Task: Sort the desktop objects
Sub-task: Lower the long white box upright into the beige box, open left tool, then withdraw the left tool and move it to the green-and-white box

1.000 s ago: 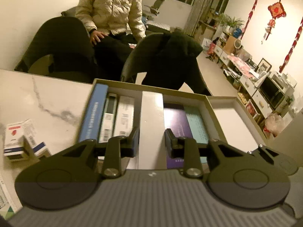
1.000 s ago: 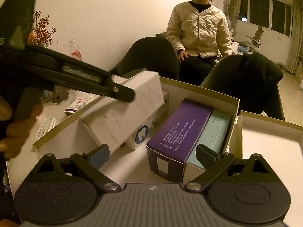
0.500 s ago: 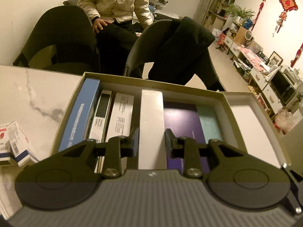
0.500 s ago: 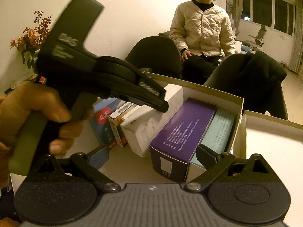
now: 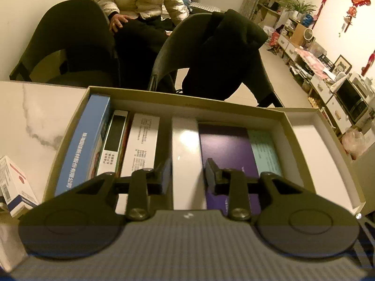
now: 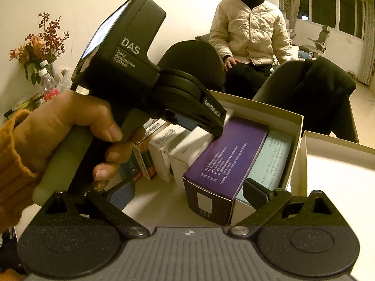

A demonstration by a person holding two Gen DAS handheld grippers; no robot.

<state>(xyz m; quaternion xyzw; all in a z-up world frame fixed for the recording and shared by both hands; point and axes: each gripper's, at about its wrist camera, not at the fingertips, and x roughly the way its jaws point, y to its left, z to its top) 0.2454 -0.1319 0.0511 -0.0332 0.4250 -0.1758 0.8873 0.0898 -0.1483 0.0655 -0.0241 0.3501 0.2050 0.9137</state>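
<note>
White box (image 5: pixel 186 154) now lower, between opening left gripper (image 5: pixel 187 175) jaws

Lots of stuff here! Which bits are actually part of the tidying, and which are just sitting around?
Part of the job:
- storage box
- white box between the opening left gripper jaws
- purple box
- small red-and-white carton on the table

Just there:
- flower vase
- chairs
- seated person

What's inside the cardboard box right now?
The cardboard box holds upright cartons: blue, two white, glossy white, purple, mint. The floor beneath them is hidden.
</note>
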